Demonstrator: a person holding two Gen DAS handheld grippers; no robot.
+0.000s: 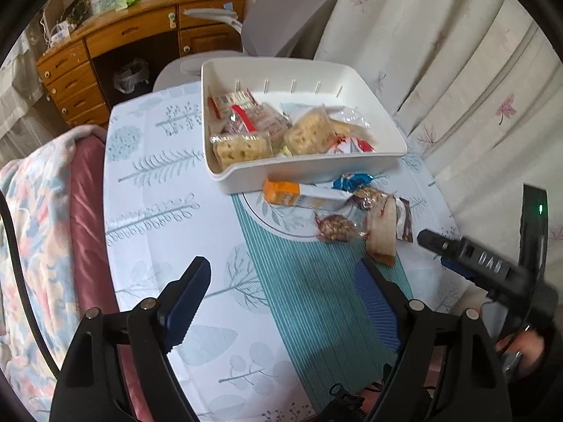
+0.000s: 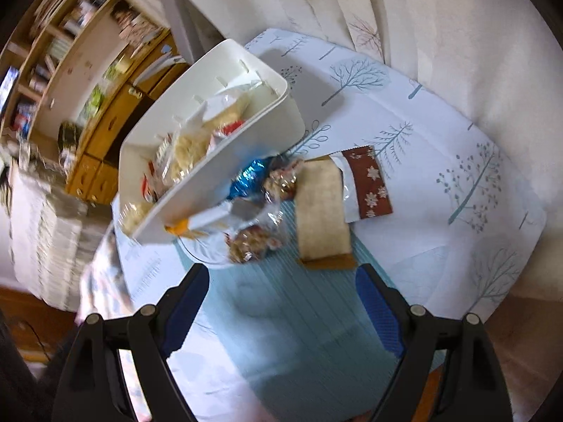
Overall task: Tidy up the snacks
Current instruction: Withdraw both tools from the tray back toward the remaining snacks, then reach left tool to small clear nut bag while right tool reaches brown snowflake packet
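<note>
Both my grippers hang over the table, tilted steeply down. My left gripper [image 1: 281, 302] stands with jaws wide apart, nothing between the blue pads, only striped teal cloth below. My right gripper [image 2: 281, 307] is likewise spread wide and empty; from the left wrist view its black body [image 1: 468, 256] shows at the right edge, just beside the loose snacks.

Loose snacks lie ahead of both grippers, between them and the white bin [image 1: 383, 161]. Nearest my right fingers: a long tan bar [image 2: 322, 211], its end near the right pad but not touching. Beside it, a brown wrapper with white snowflakes [image 2: 367, 186]. Left of the bar, two clear-wrapped nutty rounds [image 2: 251, 242]. Touching the bin's front wall: a blue foil sweet [image 2: 248, 177] and an orange-ended packet [image 1: 285, 193].

Writing: letters on my right gripper's body, too blurred to read. Print on the red-and-white packets in the bin is too small to make out.

Bin contents: clear-wrapped pale crackers [image 1: 242, 147], a second cracker pack [image 1: 311, 133], red-and-white packets [image 1: 235, 102]. The bin sits on a tablecloth [image 1: 158, 190] printed with trees.
</note>
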